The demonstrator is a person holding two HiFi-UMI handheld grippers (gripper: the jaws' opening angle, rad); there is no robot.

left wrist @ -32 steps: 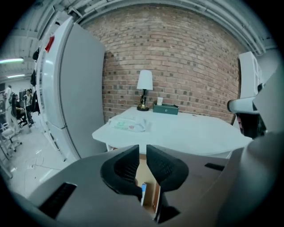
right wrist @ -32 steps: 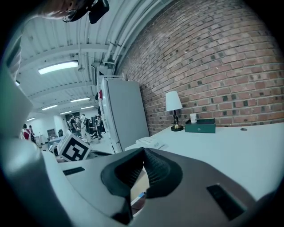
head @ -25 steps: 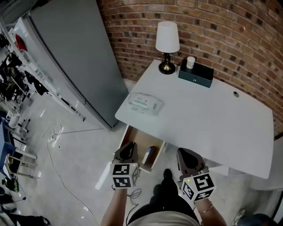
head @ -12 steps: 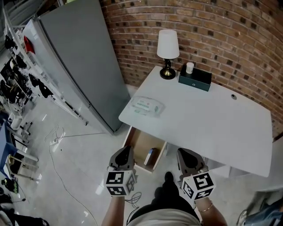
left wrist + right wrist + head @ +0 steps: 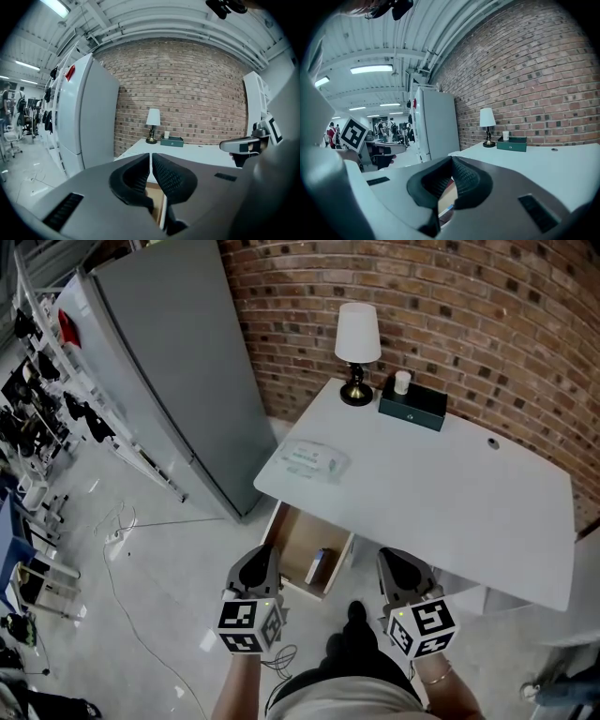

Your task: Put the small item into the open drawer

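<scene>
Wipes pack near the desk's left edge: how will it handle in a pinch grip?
The wipes pack looks like a soft, crinkled film pouch, so it would probably sag and dent. It lies flat on the table, so rolling or tipping seems unlikely. Its glossy wrap may slip between pads.

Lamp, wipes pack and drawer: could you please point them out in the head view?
Lamp (image 5: 357, 332): head view, on its shade.
Wipes pack (image 5: 312, 459): head view, on its top.
Drawer (image 5: 293, 544): head view, on its bare floor.
</scene>
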